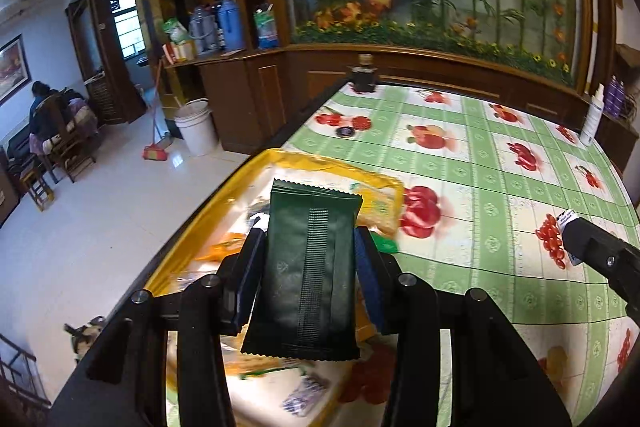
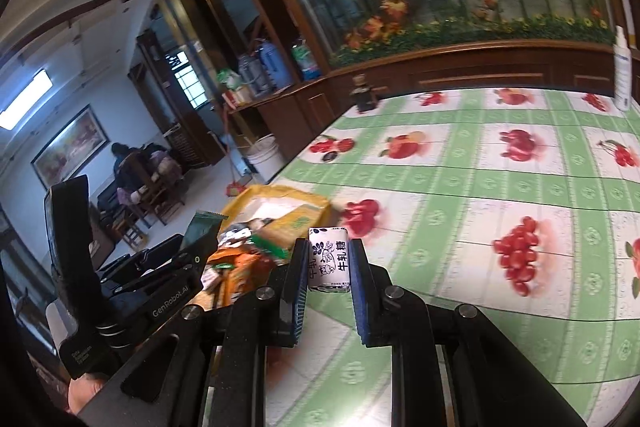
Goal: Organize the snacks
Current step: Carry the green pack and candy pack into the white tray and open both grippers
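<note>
Snacks are still piled in the yellow bag (image 1: 372, 183) by the table's left edge. Your left gripper (image 1: 310, 259) pinches a green packet (image 1: 308, 267) above it. Your right gripper (image 2: 328, 263) pinches a white candy (image 2: 329, 259). Neither is set down yet, so most sorting is left.

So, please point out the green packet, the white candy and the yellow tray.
Green packet (image 1: 308, 267): left wrist view, middle of its back seam.
White candy (image 2: 329, 259): right wrist view, printed front face.
Yellow tray (image 1: 320, 163): left wrist view, far rim.
</note>
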A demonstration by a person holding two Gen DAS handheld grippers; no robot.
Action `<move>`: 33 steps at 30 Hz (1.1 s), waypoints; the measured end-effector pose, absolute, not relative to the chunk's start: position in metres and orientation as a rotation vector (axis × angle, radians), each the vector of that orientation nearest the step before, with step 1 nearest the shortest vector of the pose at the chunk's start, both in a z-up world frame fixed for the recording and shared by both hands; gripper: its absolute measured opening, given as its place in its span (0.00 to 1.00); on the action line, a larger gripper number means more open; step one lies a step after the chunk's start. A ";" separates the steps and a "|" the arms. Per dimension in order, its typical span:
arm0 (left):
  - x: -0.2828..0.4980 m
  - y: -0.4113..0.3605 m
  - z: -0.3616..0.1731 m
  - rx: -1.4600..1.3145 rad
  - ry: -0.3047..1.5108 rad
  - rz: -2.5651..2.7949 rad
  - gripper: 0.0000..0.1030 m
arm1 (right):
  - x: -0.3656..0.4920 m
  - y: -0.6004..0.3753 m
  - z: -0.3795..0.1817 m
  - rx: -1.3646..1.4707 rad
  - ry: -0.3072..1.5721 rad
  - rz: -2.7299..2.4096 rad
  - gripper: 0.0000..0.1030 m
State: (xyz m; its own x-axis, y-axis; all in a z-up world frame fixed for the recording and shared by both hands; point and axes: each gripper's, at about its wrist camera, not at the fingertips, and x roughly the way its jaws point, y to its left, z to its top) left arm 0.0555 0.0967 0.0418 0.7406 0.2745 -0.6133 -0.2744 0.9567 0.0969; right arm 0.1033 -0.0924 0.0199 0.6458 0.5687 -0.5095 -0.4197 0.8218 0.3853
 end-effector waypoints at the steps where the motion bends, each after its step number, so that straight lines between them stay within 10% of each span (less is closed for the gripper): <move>1: 0.052 0.103 0.043 -0.005 0.669 0.312 0.42 | 0.101 -0.085 0.021 0.236 0.661 0.584 0.19; 33: 0.015 0.201 0.025 -0.165 0.673 0.405 0.42 | 0.090 0.063 0.007 0.061 0.714 0.765 0.19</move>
State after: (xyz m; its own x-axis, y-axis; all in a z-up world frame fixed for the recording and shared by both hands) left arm 0.0152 0.2013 0.0254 0.7075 0.3103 -0.6349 -0.4156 0.9094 -0.0187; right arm 0.0904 0.0630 0.0066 0.5007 0.6521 -0.5693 -0.6122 0.7317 0.2996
